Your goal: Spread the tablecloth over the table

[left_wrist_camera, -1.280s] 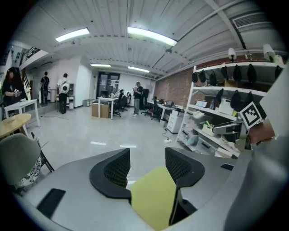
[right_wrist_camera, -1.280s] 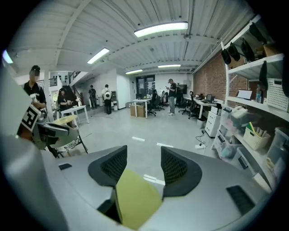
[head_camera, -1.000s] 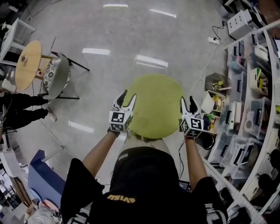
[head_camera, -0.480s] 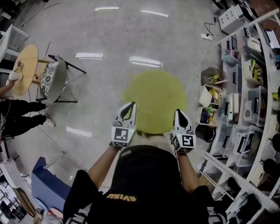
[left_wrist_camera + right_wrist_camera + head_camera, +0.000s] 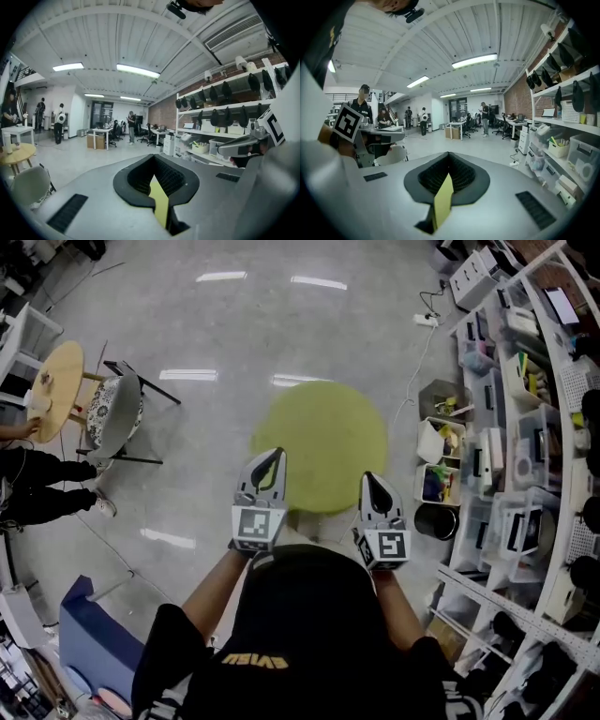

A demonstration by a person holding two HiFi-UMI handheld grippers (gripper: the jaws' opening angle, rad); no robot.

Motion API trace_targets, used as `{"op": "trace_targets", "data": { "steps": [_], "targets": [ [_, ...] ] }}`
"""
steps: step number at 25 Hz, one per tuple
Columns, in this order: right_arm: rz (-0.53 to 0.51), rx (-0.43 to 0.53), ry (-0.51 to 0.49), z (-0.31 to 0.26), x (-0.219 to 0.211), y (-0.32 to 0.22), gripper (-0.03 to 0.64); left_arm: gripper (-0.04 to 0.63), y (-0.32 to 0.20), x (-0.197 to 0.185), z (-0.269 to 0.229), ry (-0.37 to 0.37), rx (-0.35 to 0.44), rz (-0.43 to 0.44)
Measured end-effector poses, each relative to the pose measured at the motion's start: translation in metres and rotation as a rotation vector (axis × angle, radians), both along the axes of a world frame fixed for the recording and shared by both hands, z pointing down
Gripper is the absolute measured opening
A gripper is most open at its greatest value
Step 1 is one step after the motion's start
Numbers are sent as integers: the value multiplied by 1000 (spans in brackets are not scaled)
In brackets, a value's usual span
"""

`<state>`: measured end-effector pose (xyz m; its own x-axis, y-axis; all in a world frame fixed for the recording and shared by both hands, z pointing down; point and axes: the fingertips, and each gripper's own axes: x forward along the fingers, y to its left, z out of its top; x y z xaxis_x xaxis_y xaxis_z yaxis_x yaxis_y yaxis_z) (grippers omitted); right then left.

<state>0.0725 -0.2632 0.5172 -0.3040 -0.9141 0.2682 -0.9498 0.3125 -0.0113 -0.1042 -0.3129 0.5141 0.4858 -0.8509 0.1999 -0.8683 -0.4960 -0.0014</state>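
Tablecloth: round, yellow-green, soft, lying flat. Left gripper and right gripper each pinch its near edge.

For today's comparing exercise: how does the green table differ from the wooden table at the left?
The green table is cloth-covered; the wooden table shows plain wood. The green table stands just ahead of the person, its cloth pinched by the left hand-held gripper and the right hand-held gripper; the wooden table stands far left beside a chair. Both tops are round.
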Motion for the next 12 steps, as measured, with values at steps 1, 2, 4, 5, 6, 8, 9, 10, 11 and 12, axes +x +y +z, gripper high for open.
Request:
{"op": "trace_targets", "data": {
  "steps": [1, 2, 4, 5, 6, 8, 9, 10, 11, 12],
  "targets": [
    [-2, -4, 0, 2, 2, 12, 0, 18, 13, 2, -3, 2, 1, -9],
    [-4, -9, 2, 3, 5, 25, 0, 18, 27, 5, -6, 2, 4, -20],
    [-9, -14, 8, 4, 12, 55, 0, 18, 61, 8, -9, 1, 14, -44],
    [-12, -10, 9, 3, 16, 70, 0, 18, 79, 10, -8, 0, 13, -53],
    [-13, -3, 8, 3, 20, 84, 0, 18, 96, 13, -7, -5, 11, -61],
    [-7, 8, 5, 4, 32, 109, 0, 18, 127, 21, -8, -15, 14, -71],
    [-1, 9, 6, 5, 39, 122, 0, 18, 142, 26, -9, -12, 15, -74],
    [6, 9, 9, 6, 46, 134, 0, 18, 158, 31, -11, -5, 9, -74],
    [14, 7, 12, 7, 52, 146, 0, 18, 172, 35, -14, 6, 1, -74],
    [23, 4, 12, 7, 57, 157, 0, 18, 185, 37, -17, 18, -6, -80]
  ]
}}
